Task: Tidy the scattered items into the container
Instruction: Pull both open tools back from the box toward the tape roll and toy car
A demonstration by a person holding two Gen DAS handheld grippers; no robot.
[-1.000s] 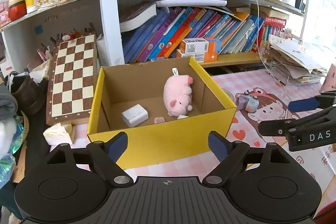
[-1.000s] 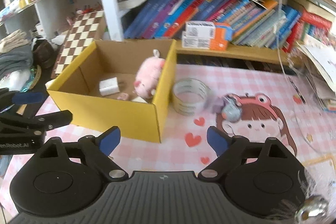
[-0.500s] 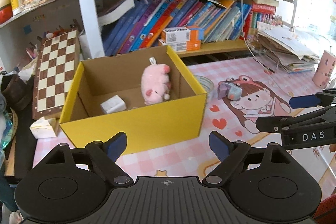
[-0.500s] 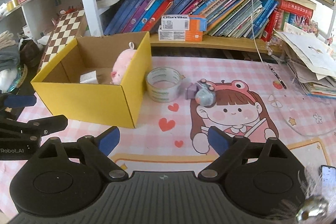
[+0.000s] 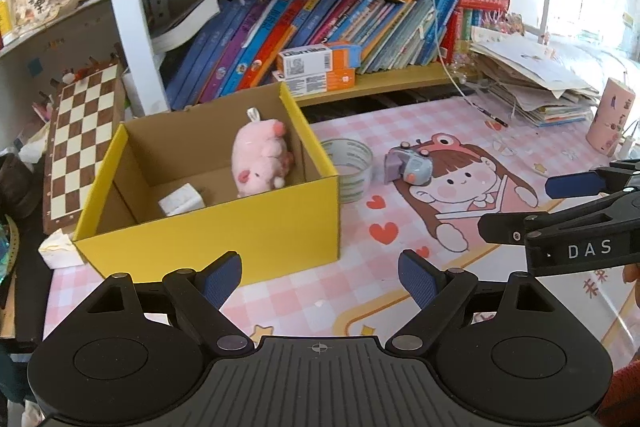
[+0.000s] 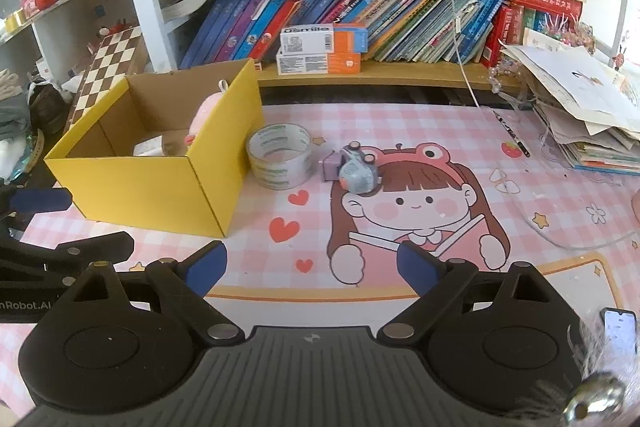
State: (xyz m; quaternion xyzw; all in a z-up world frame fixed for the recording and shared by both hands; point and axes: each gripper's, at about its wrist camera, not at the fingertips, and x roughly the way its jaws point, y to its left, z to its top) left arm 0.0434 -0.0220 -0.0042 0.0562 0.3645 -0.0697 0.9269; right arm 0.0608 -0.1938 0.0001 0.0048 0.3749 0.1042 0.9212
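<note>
Both claws hang spread and empty, left gripper (image 5: 320,277) and right gripper (image 6: 310,267), "DAS" on its side. Glossy tape roll (image 6: 279,155) and small grey toy (image 6: 358,175) lie beside the yellow cardboard box (image 6: 160,187); "usmile" cartons (image 6: 322,41) sit shelved.

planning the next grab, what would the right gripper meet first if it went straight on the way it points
Probably the pink cartoon desk mat: nothing stands between the open right gripper and it. The small toy lies farther on; depth is unclear.
</note>
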